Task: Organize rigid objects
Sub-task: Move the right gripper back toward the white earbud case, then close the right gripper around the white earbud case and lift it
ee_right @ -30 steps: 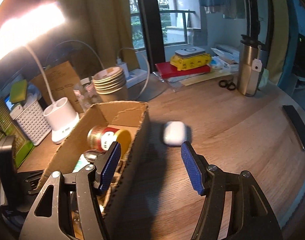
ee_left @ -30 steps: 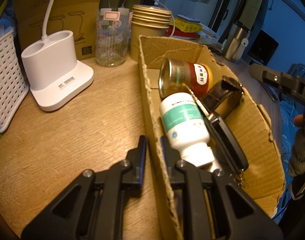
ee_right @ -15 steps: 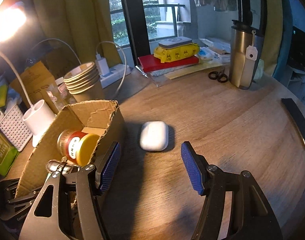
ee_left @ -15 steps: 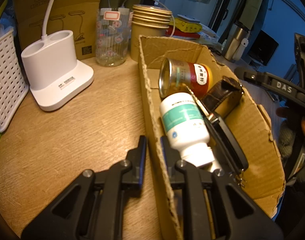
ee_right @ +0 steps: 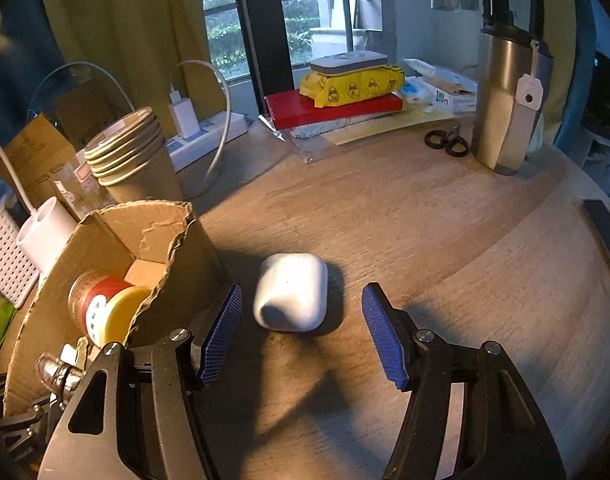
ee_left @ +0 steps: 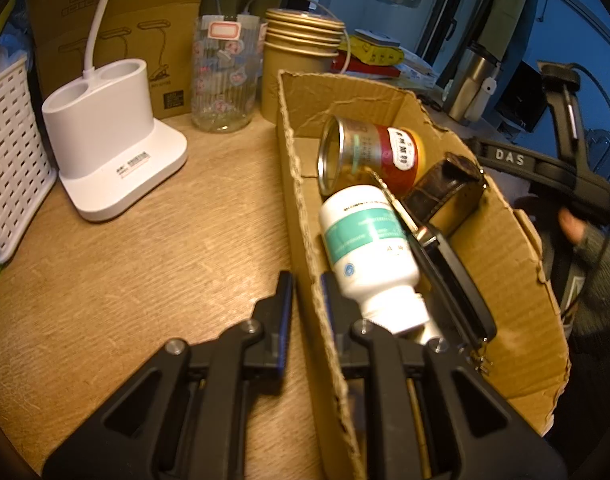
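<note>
My left gripper (ee_left: 307, 300) is shut on the near wall of a torn cardboard box (ee_left: 305, 216), one finger outside and one inside. In the box lie a red-labelled can (ee_left: 369, 156), a white bottle with a green label (ee_left: 369, 240), a brown leather strap (ee_left: 441, 192) and a black flat object (ee_left: 457, 284). A white earbud case (ee_right: 291, 296) lies on the wooden table just right of the box (ee_right: 185, 248). My right gripper (ee_right: 301, 336) is open and empty, its blue pads (ee_right: 221, 332) on either side of the case, slightly short of it.
A white lamp base (ee_left: 109, 136), a white basket (ee_left: 9, 152), a glass jar (ee_left: 225, 76) and stacked paper cups (ee_left: 301, 64) stand behind the box. A steel tumbler (ee_right: 509, 96), scissors (ee_right: 445, 142), a red book stack (ee_right: 337, 104) and a power strip (ee_right: 201, 136) sit farther back.
My right gripper has swung away from the box and come closer to the earbud case, which now sits between its open fingers. My left gripper has not moved.
</note>
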### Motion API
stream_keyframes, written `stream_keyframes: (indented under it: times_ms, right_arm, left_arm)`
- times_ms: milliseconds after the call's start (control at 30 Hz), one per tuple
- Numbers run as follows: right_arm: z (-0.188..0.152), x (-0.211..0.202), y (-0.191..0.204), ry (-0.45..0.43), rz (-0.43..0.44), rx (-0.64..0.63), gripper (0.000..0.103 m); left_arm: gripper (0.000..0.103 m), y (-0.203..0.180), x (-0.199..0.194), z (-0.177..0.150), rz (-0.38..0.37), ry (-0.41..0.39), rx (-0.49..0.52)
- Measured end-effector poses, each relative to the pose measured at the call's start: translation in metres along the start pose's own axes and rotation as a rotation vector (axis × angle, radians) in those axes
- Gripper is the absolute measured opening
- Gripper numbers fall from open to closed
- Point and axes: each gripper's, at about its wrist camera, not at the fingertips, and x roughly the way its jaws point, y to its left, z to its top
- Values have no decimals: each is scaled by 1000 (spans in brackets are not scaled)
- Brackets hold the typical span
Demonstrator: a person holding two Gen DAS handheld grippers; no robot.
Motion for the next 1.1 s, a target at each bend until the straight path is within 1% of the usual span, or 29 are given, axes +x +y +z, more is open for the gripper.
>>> stream_keyframes:
  times_ms: [367, 500, 600, 667, 700, 733, 900, 1100]
  right_arm:
    - [3, 23, -2, 48, 5, -16, 66]
    - [2, 31, -3, 61, 31, -8, 66]
    - [2, 34, -2, 66, 22, -16, 64]
    - [2, 34, 0, 66, 17, -25, 58]
    - [2, 34, 1, 66, 15, -31, 52]
    - [1, 34, 3, 67, 12, -41, 50]
    - [-1, 31, 4, 63, 3, -43, 50]
    - [-6, 15, 6, 43, -1, -44, 49]
  left_arm:
    - [15, 0, 0, 0, 0, 0, 0]
    - [15, 0, 0, 0, -1, 0, 0]
    - [15, 0, -1, 0, -2, 0, 0]
    - [15, 0, -1, 0, -1, 0, 1]
    - [15, 0, -1, 0, -2, 0, 1]
    - [15, 0, -1, 0, -1, 0, 1]
    - [15, -1, -1, 0, 0, 0, 2]
    - [15, -1, -1, 0, -1, 1, 2]
